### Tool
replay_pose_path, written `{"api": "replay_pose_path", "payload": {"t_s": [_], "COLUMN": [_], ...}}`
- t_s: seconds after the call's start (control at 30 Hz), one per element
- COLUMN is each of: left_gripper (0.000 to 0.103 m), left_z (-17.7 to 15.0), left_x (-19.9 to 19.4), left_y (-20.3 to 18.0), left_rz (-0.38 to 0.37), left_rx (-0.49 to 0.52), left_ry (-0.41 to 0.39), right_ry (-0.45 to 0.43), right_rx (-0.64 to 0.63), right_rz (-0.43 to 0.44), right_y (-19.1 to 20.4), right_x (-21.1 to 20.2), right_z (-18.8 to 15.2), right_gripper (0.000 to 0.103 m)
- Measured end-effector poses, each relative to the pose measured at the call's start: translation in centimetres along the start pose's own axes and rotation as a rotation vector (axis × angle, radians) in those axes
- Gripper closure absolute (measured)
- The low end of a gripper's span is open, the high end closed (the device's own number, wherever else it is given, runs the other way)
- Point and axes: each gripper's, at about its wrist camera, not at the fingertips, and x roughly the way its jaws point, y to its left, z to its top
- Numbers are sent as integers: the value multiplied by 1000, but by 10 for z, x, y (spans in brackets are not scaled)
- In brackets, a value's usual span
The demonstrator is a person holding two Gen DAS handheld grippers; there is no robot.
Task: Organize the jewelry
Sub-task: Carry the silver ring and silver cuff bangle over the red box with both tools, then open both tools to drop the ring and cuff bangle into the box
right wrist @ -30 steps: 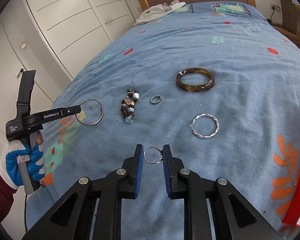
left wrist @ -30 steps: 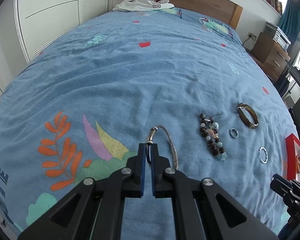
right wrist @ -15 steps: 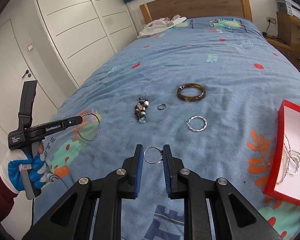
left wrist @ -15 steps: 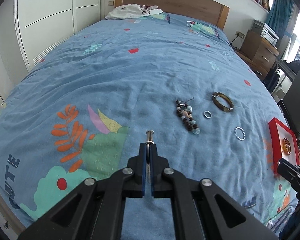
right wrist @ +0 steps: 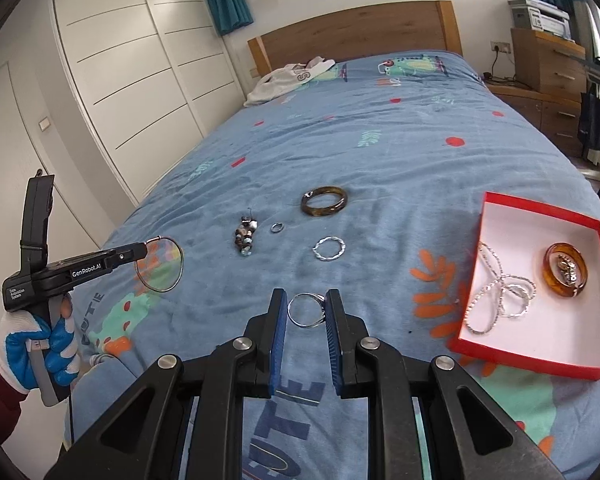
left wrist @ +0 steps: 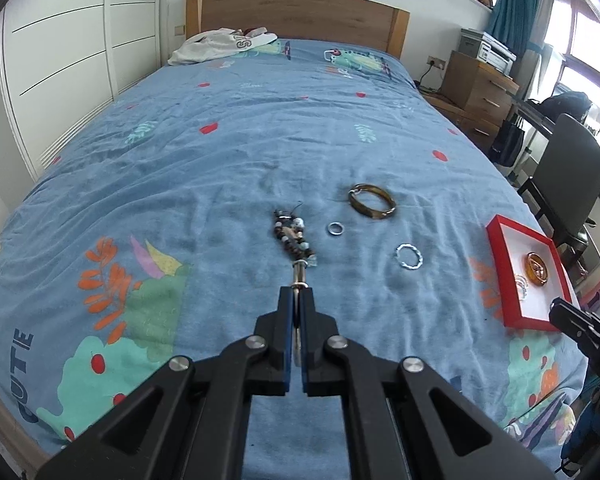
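A: What lies around you, from the left?

B: White wardrobe doors [right wrist: 132, 80] on your left, then a bed under a blue patterned cover [right wrist: 400, 152] — wooden headboard [right wrist: 352, 32] and a white garment [right wrist: 288, 78] at the far end.

A: And my tools?

B: Your left gripper [right wrist: 146, 249] is clamped on a large thin hoop [right wrist: 160, 266], held in the air. Your right gripper [right wrist: 306, 310] pinches a small silver ring [right wrist: 305, 311] between its pads.

A: The rest of the jewelry?

B: On the cover lie a beaded piece [right wrist: 244, 237], a tiny ring [right wrist: 277, 227], a brown bangle [right wrist: 324, 201] and a twisted silver ring [right wrist: 329, 249]. Further right, a red box [right wrist: 540, 208] holds a silver chain [right wrist: 500, 292] and an amber bangle [right wrist: 566, 270]; a wooden dresser [right wrist: 548, 64] stands beyond.
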Motion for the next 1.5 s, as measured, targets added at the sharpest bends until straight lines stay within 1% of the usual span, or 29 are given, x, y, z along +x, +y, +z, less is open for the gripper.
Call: {"api": "replay_pose_path", "payload": {"t_s": [0.27,0.53,0.73,0.93,1.03,1.1,1.27,1.37,1.5], "left_gripper": [101,101,101,101,101,101,101,100,100], "left_z": [20,39,42,34,25,17,-4,-12,-8], "left_x": [2,19,37,54,65,75,103,115,125], "left_y": [-79,-182,-255,-311,-329,-339,-343,-340,-338], "left_rz": [-112,-236,-325,-415,-443,-443,-408,-383,-366], "left_rx": [78,197,269,330,353,368,384,391,379], "left_ry": [-3,15,46,93,127,154,226,249,255], "right_ry": [-33,-37,-16,21,43,55,84,105,131], "right_rx": [46,93,123,133,135,133,128,119,106], "right_rz": [-86,-180,-230,-246,-242,-242,-242,-249,-257], "right_y": [-60,-136,-184,-213,-222,-225,-232,-234,-236], "right_x": [-31,-51,-52,-40,-31,-26,-15,-9,-4], "right_z": [3,4,2,-5,-9,-12,-18,-21,-24], "right_gripper": [84,84,84,84,84,84,84,84,84]}}
